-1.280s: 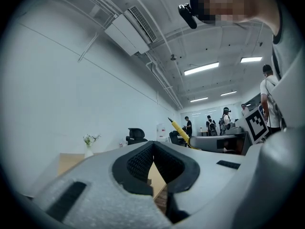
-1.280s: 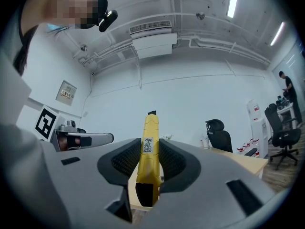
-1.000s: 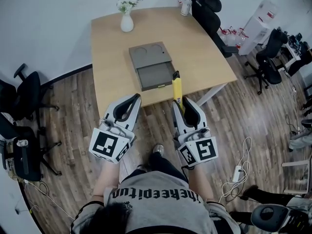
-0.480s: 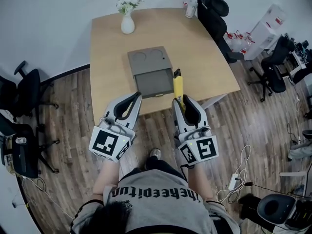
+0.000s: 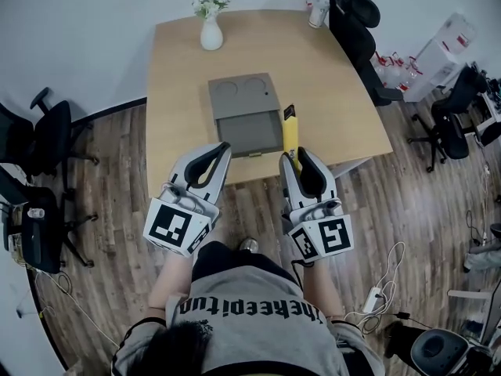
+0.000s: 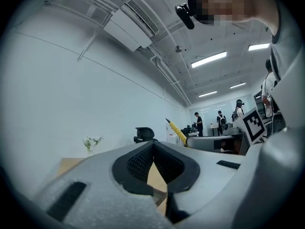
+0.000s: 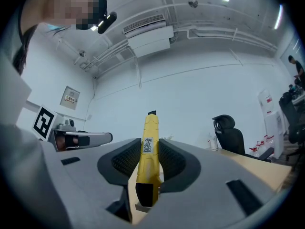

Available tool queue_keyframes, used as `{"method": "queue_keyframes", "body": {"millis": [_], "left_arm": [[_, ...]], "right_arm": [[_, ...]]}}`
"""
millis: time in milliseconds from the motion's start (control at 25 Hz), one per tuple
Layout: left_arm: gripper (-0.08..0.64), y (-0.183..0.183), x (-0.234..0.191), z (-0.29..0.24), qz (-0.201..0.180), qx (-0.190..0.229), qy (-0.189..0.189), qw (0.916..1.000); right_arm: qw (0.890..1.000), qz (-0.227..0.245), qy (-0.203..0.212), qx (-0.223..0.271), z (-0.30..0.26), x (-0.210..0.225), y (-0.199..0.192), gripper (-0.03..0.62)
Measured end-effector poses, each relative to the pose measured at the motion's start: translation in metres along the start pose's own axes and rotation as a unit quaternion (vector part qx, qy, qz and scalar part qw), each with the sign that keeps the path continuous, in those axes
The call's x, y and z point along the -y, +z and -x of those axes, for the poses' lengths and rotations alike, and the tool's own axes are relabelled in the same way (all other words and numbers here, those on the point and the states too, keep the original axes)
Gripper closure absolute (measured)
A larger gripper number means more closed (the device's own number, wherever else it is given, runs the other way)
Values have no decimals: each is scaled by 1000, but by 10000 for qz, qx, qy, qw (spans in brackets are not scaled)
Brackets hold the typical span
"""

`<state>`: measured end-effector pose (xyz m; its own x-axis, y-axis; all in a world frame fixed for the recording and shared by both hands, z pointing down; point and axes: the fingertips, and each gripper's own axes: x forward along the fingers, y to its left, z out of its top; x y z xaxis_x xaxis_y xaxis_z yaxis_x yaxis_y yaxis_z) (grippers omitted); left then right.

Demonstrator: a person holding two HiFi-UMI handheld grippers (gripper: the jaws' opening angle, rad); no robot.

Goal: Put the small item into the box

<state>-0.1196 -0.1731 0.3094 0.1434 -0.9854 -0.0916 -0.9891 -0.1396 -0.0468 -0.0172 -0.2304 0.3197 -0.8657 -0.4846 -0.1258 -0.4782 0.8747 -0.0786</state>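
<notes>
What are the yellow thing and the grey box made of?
The yellow utility knife looks like hard plastic: it is smooth, evenly coloured and a little shiny, with a black tip. The grey box is matte and dull with flat faces and straight edges. It may be cardboard or plastic; I cannot tell which.

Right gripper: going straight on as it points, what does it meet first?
Probably nothing near: the right gripper, shut on the yellow utility knife, aims over the table beside the grey box, toward the wall.

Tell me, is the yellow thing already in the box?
Out. The yellow cutter is clamped between the right gripper's jaws, held beside the grey box.
</notes>
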Motion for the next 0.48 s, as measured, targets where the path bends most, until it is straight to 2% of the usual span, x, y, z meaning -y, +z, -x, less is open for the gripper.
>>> {"method": "queue_keyframes", "body": {"millis": [320,480], "left_arm": [[545,-2,-3,-11,-41,-58,-20,10000],[545,-7,-10,-21,1,-99,-168,9998]], "right_arm": [[9999,-95,-43,15,-7,12,-3,472],[9998,-94,-170,-29,-16,16,-6,472]]}}
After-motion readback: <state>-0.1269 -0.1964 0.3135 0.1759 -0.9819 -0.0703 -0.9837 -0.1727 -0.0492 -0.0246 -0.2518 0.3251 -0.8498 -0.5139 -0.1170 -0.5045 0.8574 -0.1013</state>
